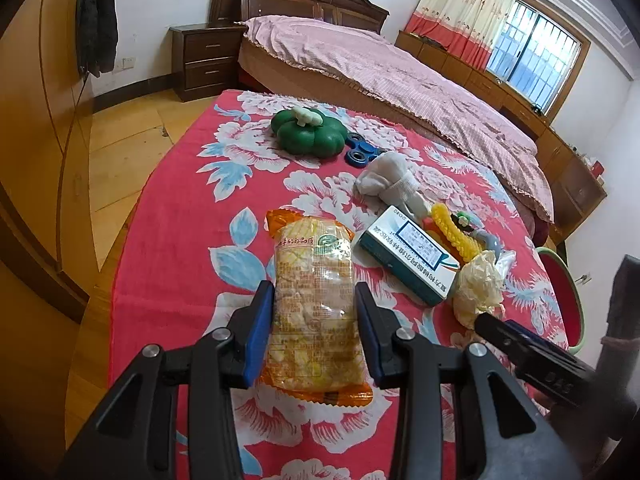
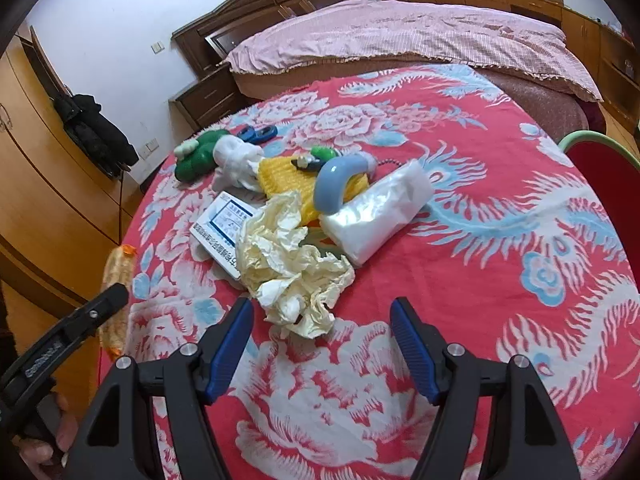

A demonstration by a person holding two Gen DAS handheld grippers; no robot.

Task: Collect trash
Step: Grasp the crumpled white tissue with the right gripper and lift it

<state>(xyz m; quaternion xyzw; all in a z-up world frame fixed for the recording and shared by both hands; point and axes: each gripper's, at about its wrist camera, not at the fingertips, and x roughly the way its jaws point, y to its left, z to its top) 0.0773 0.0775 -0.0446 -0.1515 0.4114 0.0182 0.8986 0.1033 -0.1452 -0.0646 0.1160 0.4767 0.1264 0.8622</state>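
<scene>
An orange snack packet (image 1: 312, 304) lies on the red floral tablecloth (image 1: 168, 216). My left gripper (image 1: 314, 300) has a blue pad on each side of it, touching its edges. A crumpled cream paper wad (image 2: 292, 256) lies just ahead of my right gripper (image 2: 322, 316), which is open and empty; the wad also shows in the left wrist view (image 1: 478, 280). A white-and-teal carton (image 1: 408, 254) and a clear plastic pack (image 2: 378, 212) lie beside the wad.
A green pumpkin toy (image 1: 306, 134), a blue fidget spinner (image 1: 360, 150), a grey sock (image 1: 392, 180), a yellow braided item (image 1: 452, 232) and a blue ring (image 2: 340, 184) lie on the table. A red chair (image 2: 600, 184) stands at the right, a bed (image 1: 400, 80) beyond.
</scene>
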